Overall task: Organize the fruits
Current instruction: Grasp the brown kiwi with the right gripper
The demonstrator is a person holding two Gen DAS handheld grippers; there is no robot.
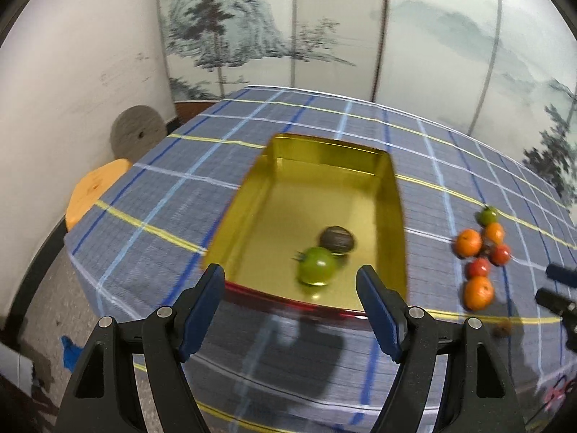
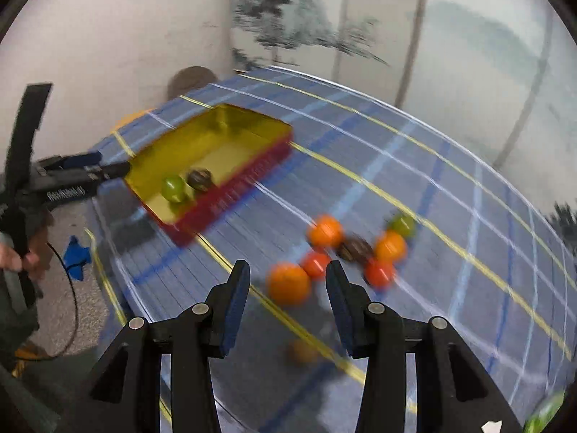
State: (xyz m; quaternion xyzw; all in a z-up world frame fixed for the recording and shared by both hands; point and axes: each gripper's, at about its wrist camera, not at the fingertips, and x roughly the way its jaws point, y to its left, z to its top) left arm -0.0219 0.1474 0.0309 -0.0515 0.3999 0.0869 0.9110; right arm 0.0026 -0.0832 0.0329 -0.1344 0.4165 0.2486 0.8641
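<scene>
Tins: 1, gold tin [image 1: 393, 195], red outside.
Green fruit: 2 total; 1 in tin [image 1: 316, 266], 1 on tabletop [image 1: 487, 215].
Dark brown fruit: 2; 1 in tin [image 1: 336, 240], 1 in loose cluster [image 2: 354, 249].
Oranges: 3 [image 1: 469, 242] [image 1: 494, 233] [image 1: 478, 292].
Red fruit: 2 [image 1: 501, 254] [image 1: 479, 267].
Small brown item: 1, alone, blurred [image 2: 302, 351].
Grippers: 2; left gripper [image 1: 290, 278], right gripper [image 2: 287, 274].
</scene>
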